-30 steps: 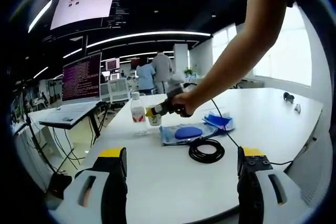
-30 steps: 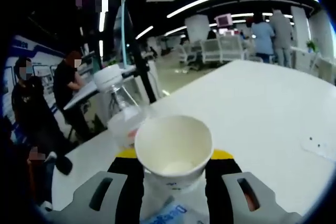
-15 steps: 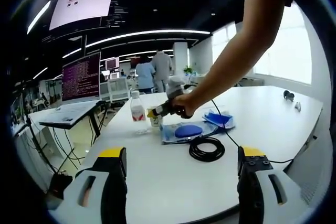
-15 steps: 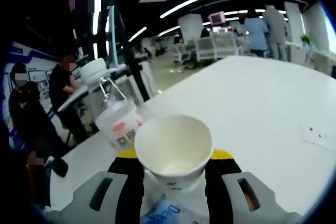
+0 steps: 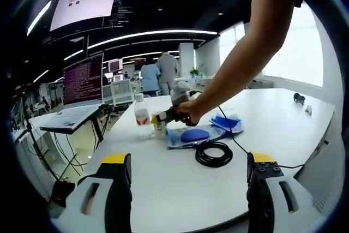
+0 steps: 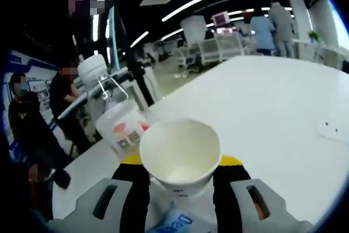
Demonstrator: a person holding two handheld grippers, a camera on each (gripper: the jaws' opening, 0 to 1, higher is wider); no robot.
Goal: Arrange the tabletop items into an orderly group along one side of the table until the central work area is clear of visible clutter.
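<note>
A white paper cup (image 6: 180,154) sits upright between the jaws of my right gripper (image 6: 181,163), which is shut on it. In the left gripper view a person's hand holds that right gripper (image 5: 170,115) with the paper cup (image 5: 160,124) low over the white table (image 5: 169,189), beside a clear water bottle (image 5: 142,119). The water bottle (image 6: 115,128), white-capped with a red label, stands just left of the cup. A blue-and-white pouch (image 5: 191,136), a blue packet (image 5: 227,123) and a black cable coil (image 5: 214,155) lie near it. My left gripper (image 5: 188,188) stands open over the table's near part.
A laptop (image 5: 83,88) on a stand is left of the table. Two small dark objects (image 5: 301,101) lie at the far right edge. A cable runs from the coil to the right edge. People stand in the background (image 5: 158,77). A white patch (image 6: 334,131) lies on the table (image 6: 272,96).
The right gripper has carried the cup a little nearer the bottle, which now looms larger at the left of its view. The left gripper has stayed in place, open.
</note>
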